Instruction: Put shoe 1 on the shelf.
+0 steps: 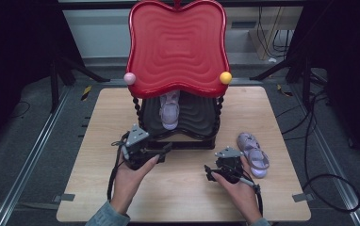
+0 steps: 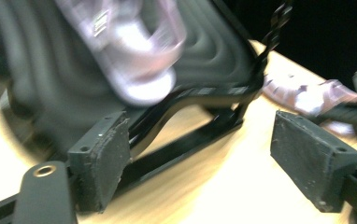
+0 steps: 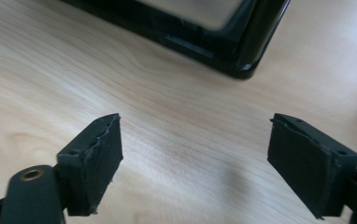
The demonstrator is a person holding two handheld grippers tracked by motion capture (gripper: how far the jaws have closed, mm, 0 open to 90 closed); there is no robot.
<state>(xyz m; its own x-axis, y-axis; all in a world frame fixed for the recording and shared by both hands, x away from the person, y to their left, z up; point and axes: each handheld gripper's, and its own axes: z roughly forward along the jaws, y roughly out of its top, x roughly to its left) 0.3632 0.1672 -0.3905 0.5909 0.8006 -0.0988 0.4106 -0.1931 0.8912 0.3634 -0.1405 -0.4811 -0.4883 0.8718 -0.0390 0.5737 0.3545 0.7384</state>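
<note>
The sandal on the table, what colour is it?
Pale lilac sandal; the high view shows it best.

A two-tier stand (image 1: 178, 136) sits on the table (image 1: 98, 197), at the middle of its far edge. The stand's upper tray (image 1: 178, 47) overhangs the lower tray (image 1: 197, 117). One sandal (image 1: 169, 110) lies in the lower tray, under the upper one, toe toward the near edge. A second sandal (image 1: 253, 154) lies on the table to the right of the stand's base, nearer the right edge. The left gripper (image 1: 166, 149) rests just before the stand's near left corner, pointing right along its base. The right gripper (image 1: 208, 172) lies before the near right corner, just left of the second sandal, toward the near edge.
</note>
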